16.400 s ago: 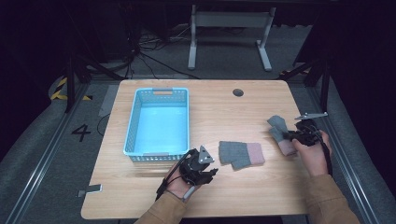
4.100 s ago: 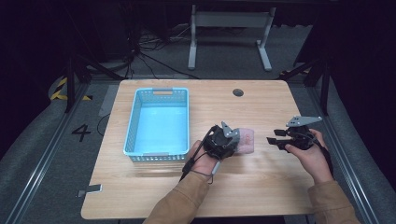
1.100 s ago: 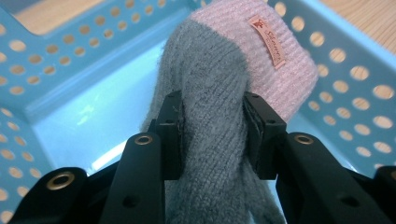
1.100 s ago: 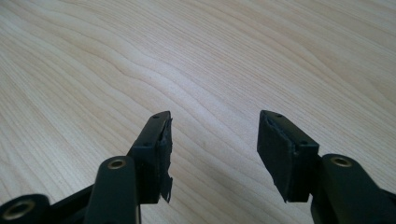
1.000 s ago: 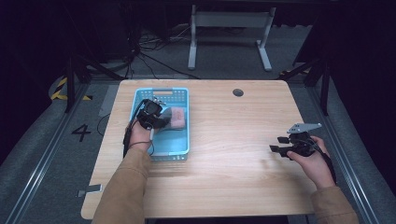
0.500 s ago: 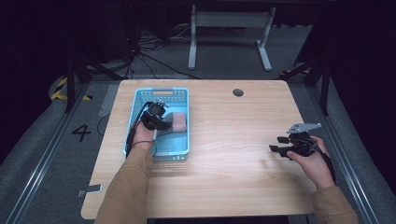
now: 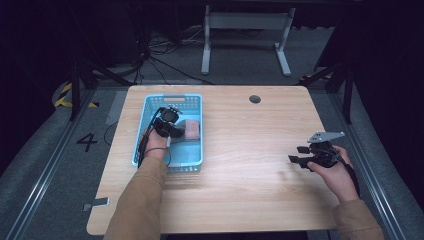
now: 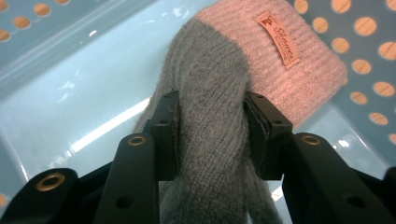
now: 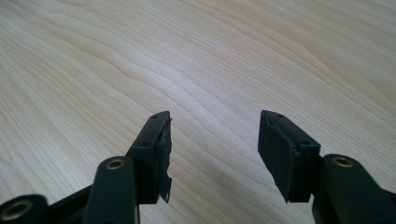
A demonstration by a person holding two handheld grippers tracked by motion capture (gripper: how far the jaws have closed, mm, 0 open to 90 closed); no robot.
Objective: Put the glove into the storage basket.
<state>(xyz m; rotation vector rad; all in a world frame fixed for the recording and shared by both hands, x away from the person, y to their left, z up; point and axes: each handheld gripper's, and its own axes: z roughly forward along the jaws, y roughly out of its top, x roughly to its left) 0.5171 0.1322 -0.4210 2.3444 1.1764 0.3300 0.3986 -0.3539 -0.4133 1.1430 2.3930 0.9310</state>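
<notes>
A knitted sock, grey with a pink cuff (image 8: 289, 70) and a small label, lies in the light-blue basket (image 7: 170, 97) at the table's left. My left gripper (image 8: 212, 100) is low inside the basket, and its pads still press the grey part from both sides. Its jaws have just been opening with the sock between them. From above, the left gripper (image 7: 172, 129) sits just left of the pink cuff (image 7: 191, 131). My right gripper (image 7: 295, 156) is held over the table's right side, open. Bare wood lies under its jaws (image 9: 215, 121).
The basket has perforated walls (image 8: 373, 51) close around the sock. The wooden table (image 7: 240, 165) has a round cable hole (image 7: 255, 99) near its far edge. A metal frame stands on the floor beyond the table.
The left hand has shifted slightly toward the near side inside the basket, and the sock has settled lower against the basket floor. The right hand has stayed where it was.
</notes>
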